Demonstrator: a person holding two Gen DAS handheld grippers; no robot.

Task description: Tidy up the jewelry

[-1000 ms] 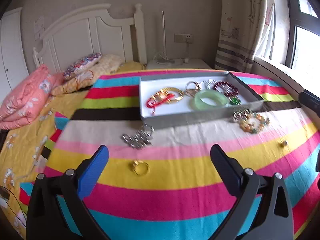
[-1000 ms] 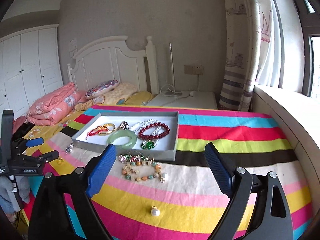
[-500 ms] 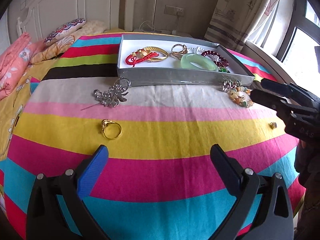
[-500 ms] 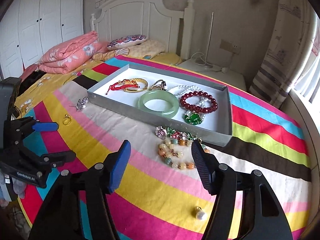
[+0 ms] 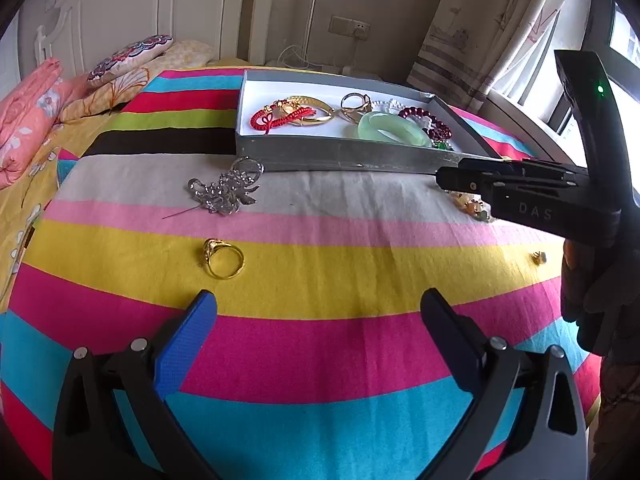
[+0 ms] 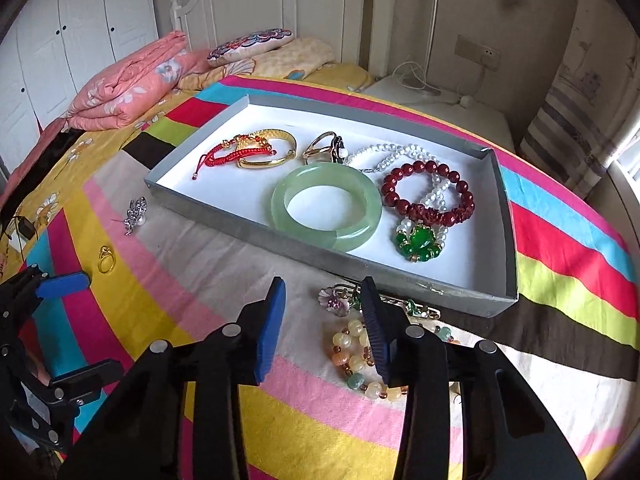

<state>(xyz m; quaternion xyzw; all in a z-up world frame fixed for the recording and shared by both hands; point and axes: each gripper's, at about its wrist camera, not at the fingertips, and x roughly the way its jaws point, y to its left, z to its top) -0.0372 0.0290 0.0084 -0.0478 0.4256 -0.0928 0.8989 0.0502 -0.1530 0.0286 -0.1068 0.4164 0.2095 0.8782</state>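
A grey tray (image 6: 224, 216) with a white floor lies on the striped bedspread and holds a green jade bangle (image 6: 326, 210), a red bead bracelet (image 6: 428, 194), a gold bangle with red cord (image 6: 260, 150) and more. Outside it lie a silver brooch (image 5: 226, 192), a gold ring (image 5: 222, 258), a small earring (image 5: 539, 257) and a pastel bead bracelet (image 6: 356, 354) with a flower brooch (image 6: 336, 300). My left gripper (image 5: 318, 320) is open, low over the spread, just short of the gold ring. My right gripper (image 6: 322, 308) is partly open and empty, low over the bead bracelet, its right finger (image 6: 374, 328) on it.
The tray (image 5: 340, 156) stands at the middle of the bed. A folded pink quilt (image 6: 128, 84) and pillows (image 6: 248, 44) lie at the head end. A bedside table (image 6: 432, 96) and a curtain (image 6: 576, 120) are on the right. My right gripper's body (image 5: 532, 192) crosses the left wrist view.
Both grippers have dropped lower and closer to the bedspread. The right gripper's jaws have narrowed and it has come down over the pastel bead bracelet. The left has neared the gold ring.
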